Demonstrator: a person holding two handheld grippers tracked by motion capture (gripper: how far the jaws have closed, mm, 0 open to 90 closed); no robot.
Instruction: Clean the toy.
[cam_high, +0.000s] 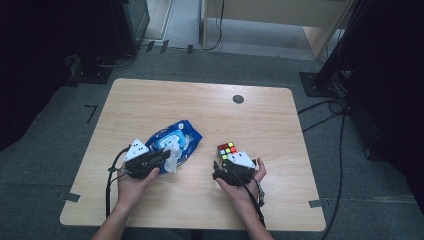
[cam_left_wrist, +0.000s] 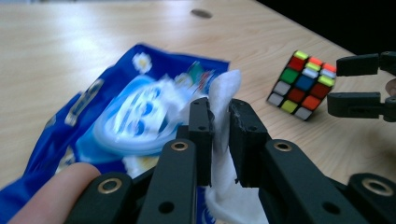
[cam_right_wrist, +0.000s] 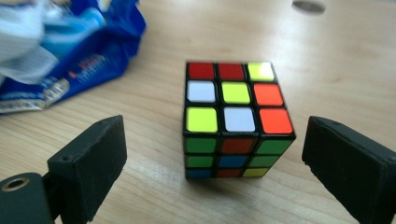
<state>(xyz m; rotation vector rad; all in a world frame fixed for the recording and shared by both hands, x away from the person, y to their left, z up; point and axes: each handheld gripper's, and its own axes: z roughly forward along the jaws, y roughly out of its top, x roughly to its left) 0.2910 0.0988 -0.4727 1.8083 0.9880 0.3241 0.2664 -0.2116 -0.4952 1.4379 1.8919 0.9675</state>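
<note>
High view: blue wipe pack, long axis diagonal, and cube on a wooden table over grey floor; left gripper view: left gripper pinching a white wipe; right gripper view: right gripper wide open, flanking the cube without contact.

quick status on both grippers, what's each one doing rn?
Left gripper: shut on a white wipe pulled from the blue wipe pack.
Right gripper: open, jaws either side of the puzzle cube, not touching it.
</note>
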